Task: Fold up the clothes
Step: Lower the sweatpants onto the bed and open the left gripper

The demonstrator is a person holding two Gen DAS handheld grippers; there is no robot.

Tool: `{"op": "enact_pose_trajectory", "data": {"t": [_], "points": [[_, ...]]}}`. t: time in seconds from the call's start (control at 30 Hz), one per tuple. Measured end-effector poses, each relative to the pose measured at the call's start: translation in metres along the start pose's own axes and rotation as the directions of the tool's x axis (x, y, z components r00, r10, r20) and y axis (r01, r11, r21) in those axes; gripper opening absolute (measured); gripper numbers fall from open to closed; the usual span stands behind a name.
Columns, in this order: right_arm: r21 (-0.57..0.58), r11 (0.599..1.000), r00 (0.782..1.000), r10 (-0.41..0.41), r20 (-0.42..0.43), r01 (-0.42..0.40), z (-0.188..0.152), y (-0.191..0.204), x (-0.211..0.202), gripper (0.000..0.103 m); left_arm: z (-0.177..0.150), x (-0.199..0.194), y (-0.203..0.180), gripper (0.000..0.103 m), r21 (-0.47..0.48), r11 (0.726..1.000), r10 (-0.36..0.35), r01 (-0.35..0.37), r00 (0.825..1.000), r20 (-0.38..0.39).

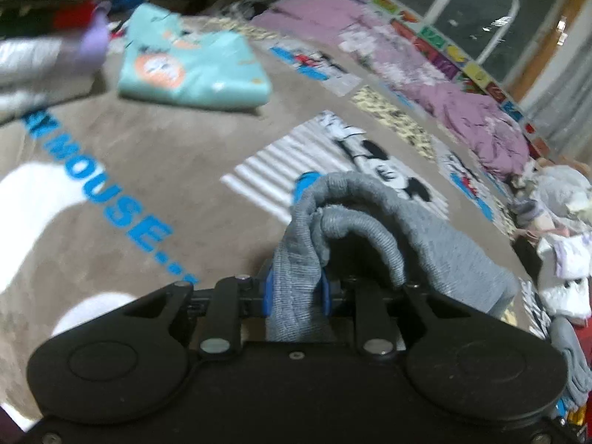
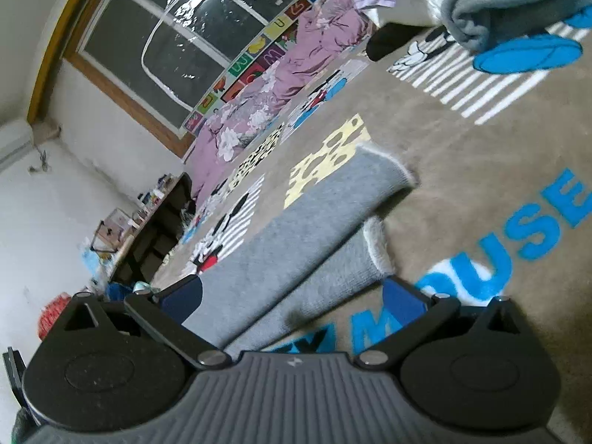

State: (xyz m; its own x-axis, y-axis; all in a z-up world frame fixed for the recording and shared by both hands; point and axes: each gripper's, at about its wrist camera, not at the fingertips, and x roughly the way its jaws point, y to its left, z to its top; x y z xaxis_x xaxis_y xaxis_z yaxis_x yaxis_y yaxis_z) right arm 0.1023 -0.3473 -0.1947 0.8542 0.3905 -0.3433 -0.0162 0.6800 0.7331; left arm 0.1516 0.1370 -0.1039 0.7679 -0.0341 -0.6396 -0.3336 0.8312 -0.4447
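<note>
Grey sock [image 1: 355, 229]: one, pinched by left hand-held gripper [image 1: 296, 288]; right hand-held gripper [image 2: 296, 296] gapes over two grey socks [image 2: 296, 236].

rug [image 1: 166, 155]: tan, cartoon print; window [image 2: 177, 48]: dark; shelf [image 2: 148, 229]: cluttered

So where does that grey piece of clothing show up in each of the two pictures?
Left wrist view: the grey garment is low and just right of centre, bunched and draped over the left gripper, whose jaws pinch it.
Right wrist view: it runs from the lower middle up toward the centre, lying on the blanket between the open jaws of the right gripper.
Shared landmark: the blue MOUSE lettering on the blanket.
</note>
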Motion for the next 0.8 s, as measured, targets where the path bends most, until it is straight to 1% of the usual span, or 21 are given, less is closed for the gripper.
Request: {"op": "enact_pose_trajectory", "data": {"t": [0.1, 0.3, 0.37, 0.4, 0.43, 0.47, 0.5, 0.57, 0.63, 0.67, 0.73, 0.8], "points": [[-0.042, 0.999, 1.000, -0.010, 0.001, 0.010, -0.005, 0.003, 0.000, 0.103, 0.002, 0.006, 0.013, 0.022, -0.028, 1.000, 0.015, -0.015, 1.000, -0.005], [-0.065, 0.998, 1.000, -0.008, 0.007, 0.008, -0.008, 0.004, -0.003, 0.103, 0.015, 0.013, 0.029, 0.024, 0.001, 0.999, 0.032, -0.032, 0.999, 0.007], [-0.069, 0.998, 1.000, -0.012, 0.007, 0.013, -0.008, 0.004, -0.003, 0.103, 0.020, 0.016, 0.033, 0.025, -0.005, 0.999, 0.050, -0.050, 0.999, 0.009], [-0.072, 0.997, 1.000, -0.014, 0.008, 0.015, -0.009, 0.006, -0.003, 0.103, 0.022, 0.018, 0.034, 0.024, -0.008, 0.998, 0.068, -0.068, 0.998, 0.012], [-0.075, 0.997, 1.000, -0.017, 0.007, 0.017, -0.009, 0.006, -0.003, 0.103, 0.025, 0.019, 0.037, 0.024, -0.013, 0.995, 0.101, -0.101, 0.995, 0.019], [-0.077, 0.997, 1.000, -0.019, 0.007, 0.019, -0.009, 0.007, -0.002, 0.103, 0.026, 0.019, 0.042, 0.025, -0.025, 0.993, 0.119, -0.118, 0.993, 0.022], [-0.079, 0.997, 1.000, -0.021, 0.007, 0.021, -0.009, 0.008, -0.002, 0.103, 0.028, 0.018, 0.048, 0.029, -0.046, 0.992, 0.121, -0.120, 0.992, 0.018], [-0.085, 0.996, 1.000, -0.027, 0.006, 0.027, -0.010, 0.010, -0.001, 0.103, 0.030, 0.013, 0.057, 0.039, -0.088, 0.989, 0.121, -0.120, 0.993, 0.009], [-0.091, 0.995, 0.999, -0.033, 0.006, 0.033, -0.010, 0.011, -0.001, 0.103, 0.030, 0.006, 0.058, 0.041, -0.083, 0.989, 0.124, -0.122, 0.992, 0.018], [-0.092, 0.995, 0.999, -0.035, 0.006, 0.035, -0.010, 0.011, -0.001, 0.103, 0.031, 0.004, 0.057, 0.043, -0.081, 0.988, 0.131, -0.129, 0.991, 0.023], [-0.094, 0.995, 0.999, -0.038, 0.007, 0.038, -0.011, 0.012, -0.001, 0.103, 0.031, -0.003, 0.055, 0.045, -0.069, 0.987, 0.151, -0.147, 0.988, 0.046], [-0.097, 0.995, 0.999, -0.039, 0.007, 0.039, -0.011, 0.012, -0.001, 0.103, 0.033, -0.010, 0.051, 0.048, -0.033, 0.983, 0.181, -0.179, 0.981, 0.070]]}}
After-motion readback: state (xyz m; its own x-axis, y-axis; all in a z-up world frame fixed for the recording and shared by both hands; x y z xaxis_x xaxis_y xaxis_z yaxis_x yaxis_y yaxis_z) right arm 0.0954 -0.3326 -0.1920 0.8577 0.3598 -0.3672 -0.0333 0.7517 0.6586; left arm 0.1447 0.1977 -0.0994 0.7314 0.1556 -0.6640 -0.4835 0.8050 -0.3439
